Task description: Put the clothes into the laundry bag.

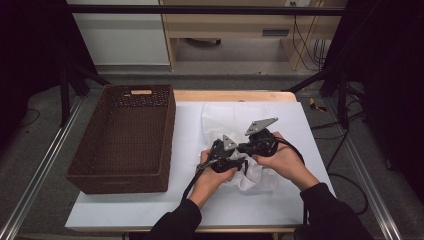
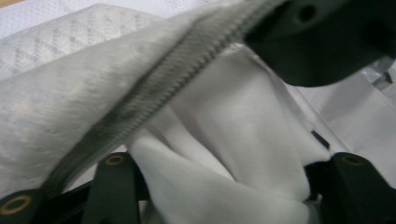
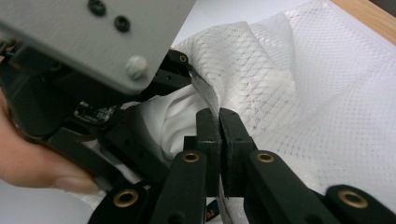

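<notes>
A person sits at a desk covered with a pale sheet, both hands meeting near the middle over a white mesh laundry bag. The bag lies crumpled on the desk, just right of an empty brown wicker basket, and holds a white garment that bulges out at its mouth.

The right claw is clenched on the bag's grey zipper edge, its two black jaws pressed together with the tape pinched between them. That grip seems meant to hold the rim of the opening up and steady.

The left claw sits right beside it, touching the same bundle. In the left gripper view its jaws stand apart on either side of the white garment, with the zipper stretched diagonally above them. The jaws look released rather than pressing; cloth lies between them, but the pads do not appear to squeeze it.

By this reading, one claw pins the bag open so the other can work the garment at the mouth. Whether the cloth is going in or coming out cannot be told.
</notes>
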A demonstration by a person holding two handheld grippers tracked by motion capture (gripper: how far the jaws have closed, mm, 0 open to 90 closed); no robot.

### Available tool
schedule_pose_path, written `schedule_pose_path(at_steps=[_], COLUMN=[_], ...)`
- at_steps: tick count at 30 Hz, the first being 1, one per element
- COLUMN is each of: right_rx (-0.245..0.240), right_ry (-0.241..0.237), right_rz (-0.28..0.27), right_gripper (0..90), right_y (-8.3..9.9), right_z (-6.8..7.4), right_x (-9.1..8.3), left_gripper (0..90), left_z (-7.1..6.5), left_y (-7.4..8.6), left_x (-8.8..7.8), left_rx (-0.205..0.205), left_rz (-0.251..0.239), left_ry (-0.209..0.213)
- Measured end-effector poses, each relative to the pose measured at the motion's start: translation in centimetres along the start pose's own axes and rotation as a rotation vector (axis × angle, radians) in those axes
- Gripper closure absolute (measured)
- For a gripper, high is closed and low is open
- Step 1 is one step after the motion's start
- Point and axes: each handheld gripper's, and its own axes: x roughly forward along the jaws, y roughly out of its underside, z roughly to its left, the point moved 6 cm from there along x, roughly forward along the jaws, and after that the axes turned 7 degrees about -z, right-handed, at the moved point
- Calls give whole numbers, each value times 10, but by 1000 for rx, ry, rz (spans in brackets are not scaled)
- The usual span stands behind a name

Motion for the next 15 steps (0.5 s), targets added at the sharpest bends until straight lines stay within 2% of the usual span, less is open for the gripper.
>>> schedule_pose_path(at_steps=[10,15], right_rx=[19,22], right_ry=[9,10], right_rz=[-7,-10], right_gripper=[881,881], right_y=[1,1], right_z=[-4,-4], right_x=[-1,-2], left_gripper=[215,184], left_z=[-5,-10], left_y=[-5,-8], left_x=[-7,-14], left_rx=[-31,-35], left_rz=[-25,-27], left_ry=[66,90])
